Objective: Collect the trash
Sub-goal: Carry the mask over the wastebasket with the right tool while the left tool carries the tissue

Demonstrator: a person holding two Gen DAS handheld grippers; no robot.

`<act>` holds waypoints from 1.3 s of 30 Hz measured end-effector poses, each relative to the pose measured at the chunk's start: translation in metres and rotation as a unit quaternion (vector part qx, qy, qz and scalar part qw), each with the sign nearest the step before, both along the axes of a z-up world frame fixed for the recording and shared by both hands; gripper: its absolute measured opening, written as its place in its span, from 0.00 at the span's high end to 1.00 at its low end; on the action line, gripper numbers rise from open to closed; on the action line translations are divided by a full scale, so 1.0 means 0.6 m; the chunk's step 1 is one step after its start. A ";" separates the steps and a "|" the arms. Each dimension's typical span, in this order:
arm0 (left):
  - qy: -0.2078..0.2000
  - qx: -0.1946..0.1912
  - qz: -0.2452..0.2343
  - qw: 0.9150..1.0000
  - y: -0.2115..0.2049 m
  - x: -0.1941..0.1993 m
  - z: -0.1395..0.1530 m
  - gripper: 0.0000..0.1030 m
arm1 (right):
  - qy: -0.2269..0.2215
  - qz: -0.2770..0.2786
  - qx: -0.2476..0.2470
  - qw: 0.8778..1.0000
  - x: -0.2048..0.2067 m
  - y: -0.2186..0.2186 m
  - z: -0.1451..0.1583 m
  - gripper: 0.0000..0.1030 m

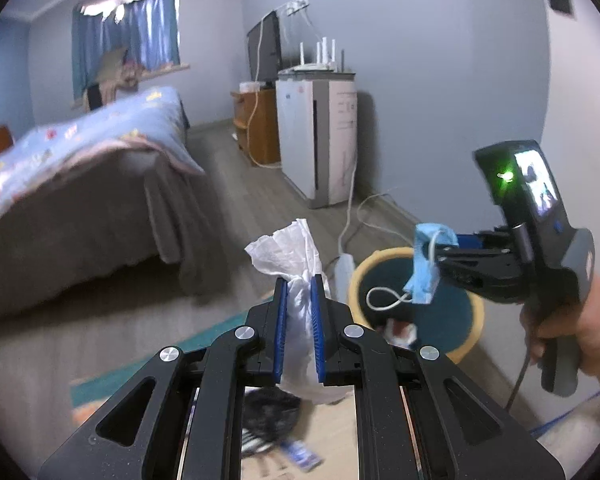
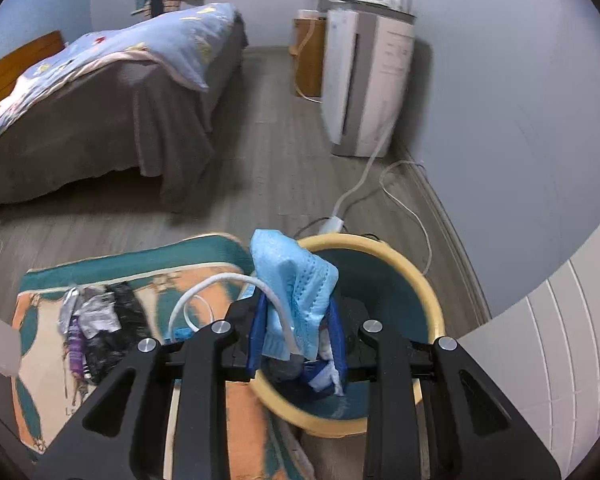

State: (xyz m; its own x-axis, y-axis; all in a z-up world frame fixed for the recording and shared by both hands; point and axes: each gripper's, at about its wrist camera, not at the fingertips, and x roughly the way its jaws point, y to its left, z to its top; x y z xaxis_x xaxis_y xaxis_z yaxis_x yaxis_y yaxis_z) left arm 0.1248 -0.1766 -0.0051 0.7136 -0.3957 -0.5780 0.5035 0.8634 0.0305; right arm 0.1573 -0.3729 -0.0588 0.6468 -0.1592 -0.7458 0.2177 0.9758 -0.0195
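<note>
The left gripper [image 1: 300, 284] pinches a crumpled white tissue [image 1: 290, 254] between its 2 blue pads, the paper sticking up past the tips. The right gripper [image 2: 296, 316] is clamped on a blue face mask [image 2: 296, 280] (its white ear loop [image 2: 204, 296] dangles free), held just above the yellow-rimmed trash bin [image 2: 432, 292], which already contains some scraps. On the patterned rug [image 2: 40, 316], beside the bin, lies a pile of wrappers [image 2: 96, 320] near its far edge.

A grey wood floor [image 2: 268, 152] carried a patterned rug [image 2: 40, 304]; crumpled wrappers [image 2: 100, 320] lay near the rug's far edge.
</note>
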 end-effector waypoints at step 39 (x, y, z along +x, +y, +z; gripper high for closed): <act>0.097 0.041 -0.074 0.992 -0.259 0.058 -0.209 0.88 | 0.073 -0.096 0.016 0.993 0.023 -0.162 -0.100 0.74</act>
State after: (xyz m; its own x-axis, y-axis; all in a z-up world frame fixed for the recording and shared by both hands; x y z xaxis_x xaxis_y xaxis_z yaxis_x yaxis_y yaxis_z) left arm 0.1595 -0.3322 -0.1306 0.5231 -0.4339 -0.7335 0.6278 0.7783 -0.0127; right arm 0.1709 -0.4702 -0.1186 0.4922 -0.2434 -0.8358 0.3966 0.9174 -0.0336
